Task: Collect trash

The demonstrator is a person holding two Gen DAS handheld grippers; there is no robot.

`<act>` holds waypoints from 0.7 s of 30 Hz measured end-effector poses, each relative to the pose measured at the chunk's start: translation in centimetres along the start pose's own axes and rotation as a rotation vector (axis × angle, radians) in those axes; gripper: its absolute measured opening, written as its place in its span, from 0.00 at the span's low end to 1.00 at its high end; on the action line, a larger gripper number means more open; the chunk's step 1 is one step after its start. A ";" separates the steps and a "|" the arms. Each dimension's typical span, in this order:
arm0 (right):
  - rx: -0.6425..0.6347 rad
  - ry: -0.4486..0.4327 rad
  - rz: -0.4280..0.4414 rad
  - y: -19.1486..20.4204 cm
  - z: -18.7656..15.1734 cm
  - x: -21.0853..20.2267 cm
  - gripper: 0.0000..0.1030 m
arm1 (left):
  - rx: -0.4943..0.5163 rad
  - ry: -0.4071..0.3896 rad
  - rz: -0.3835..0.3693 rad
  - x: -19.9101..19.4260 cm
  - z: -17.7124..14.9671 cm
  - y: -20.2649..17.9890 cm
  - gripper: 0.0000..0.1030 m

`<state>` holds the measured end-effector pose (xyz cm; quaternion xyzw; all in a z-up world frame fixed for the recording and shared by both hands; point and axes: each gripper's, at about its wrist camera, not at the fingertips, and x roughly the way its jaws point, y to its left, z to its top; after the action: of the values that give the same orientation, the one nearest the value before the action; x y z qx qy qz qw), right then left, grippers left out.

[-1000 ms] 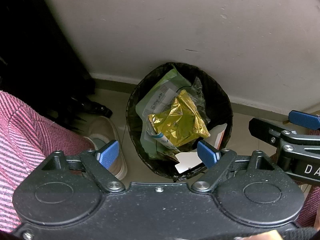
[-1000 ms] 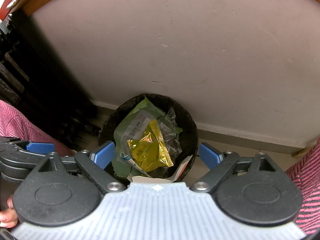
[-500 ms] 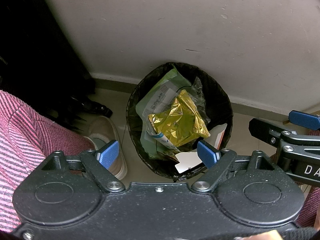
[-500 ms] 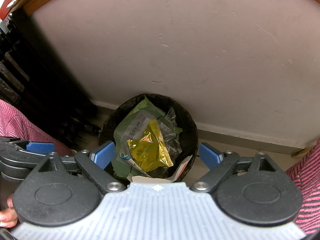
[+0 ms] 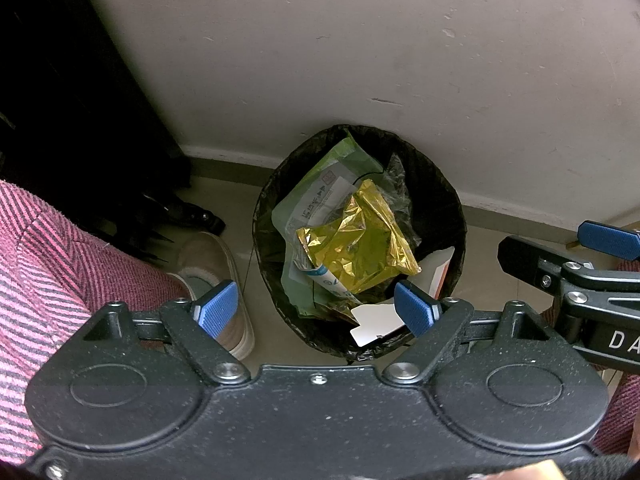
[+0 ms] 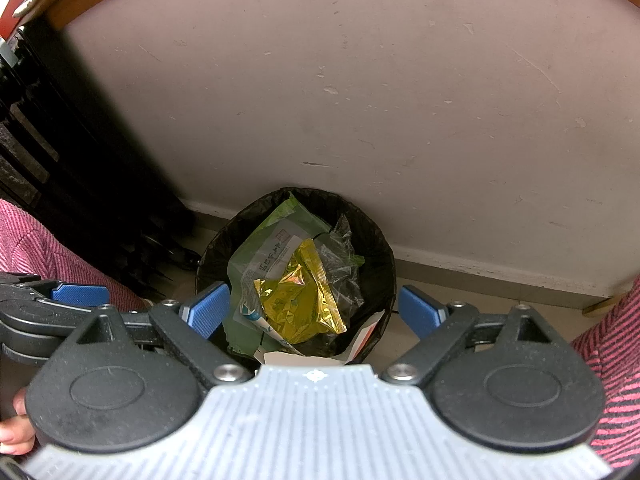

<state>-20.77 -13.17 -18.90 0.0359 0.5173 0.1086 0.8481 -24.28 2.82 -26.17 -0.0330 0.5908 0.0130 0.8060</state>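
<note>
A round bin with a black liner (image 5: 444, 200) (image 6: 376, 248) stands on the floor against the wall. Inside lie a crumpled gold foil wrapper (image 5: 360, 248) (image 6: 300, 304), a green printed pouch (image 5: 320, 196) (image 6: 268, 248), clear plastic film (image 5: 400, 184) (image 6: 344, 264) and white card pieces (image 5: 372, 324). My left gripper (image 5: 316, 310) hovers open above the bin's near rim, holding nothing. My right gripper (image 6: 316, 310) is open and empty too, above the same bin. Each gripper shows at the edge of the other's view.
A pale wall (image 5: 360, 60) with a skirting strip runs behind the bin. Dark furniture (image 5: 60, 100) fills the left. A person's beige shoe (image 5: 216, 276) and red striped trouser leg (image 5: 48, 280) sit left of the bin on tiled floor (image 5: 492, 280).
</note>
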 end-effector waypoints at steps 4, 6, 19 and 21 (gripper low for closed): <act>0.000 0.000 0.000 0.0 0.0 0.0 0.93 | 0.000 0.000 0.000 0.0 0.0 0.0 0.82; 0.000 0.000 -0.001 0.0 0.0 0.0 0.93 | 0.000 0.000 0.000 0.0 0.0 0.0 0.82; 0.001 0.000 -0.002 0.2 -0.1 0.0 0.93 | 0.001 -0.005 0.007 0.1 -0.1 0.1 0.81; 0.003 0.000 -0.002 0.3 -0.1 0.0 0.93 | 0.002 -0.010 0.009 0.0 -0.1 0.2 0.81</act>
<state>-20.88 -12.93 -18.87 0.0364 0.5174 0.1070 0.8482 -24.42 3.01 -26.25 -0.0294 0.5872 0.0164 0.8088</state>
